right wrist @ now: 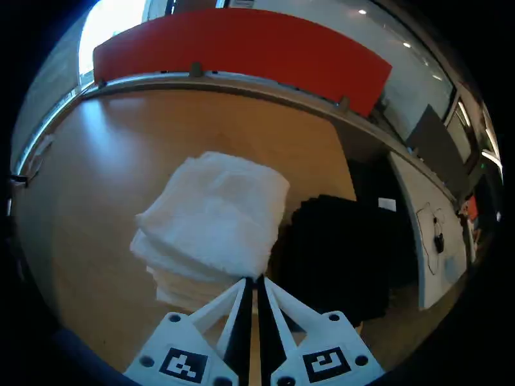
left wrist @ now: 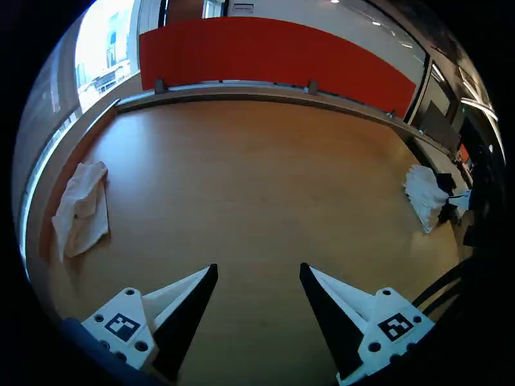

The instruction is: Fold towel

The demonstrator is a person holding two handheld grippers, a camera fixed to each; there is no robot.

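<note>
Wood table (left wrist: 257, 167): runs up to the red divider (left wrist: 277, 58) at its far edge.
Crumpled towel (left wrist: 80, 209): white loose heap, short of divider's left end.
Folded towel stack (right wrist: 215, 222): white, short of divider's right end; black pile (right wrist: 335, 251) alongside.
Left gripper (left wrist: 257, 273): released, fingers wide, nothing between, facing divider.
Right gripper (right wrist: 254, 280): clenched, tips at stack's edge farthest from divider.

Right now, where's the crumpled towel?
Left gripper view, far left: crumpled towel lies on the table by its left edge, opposite the folded stack.
</note>
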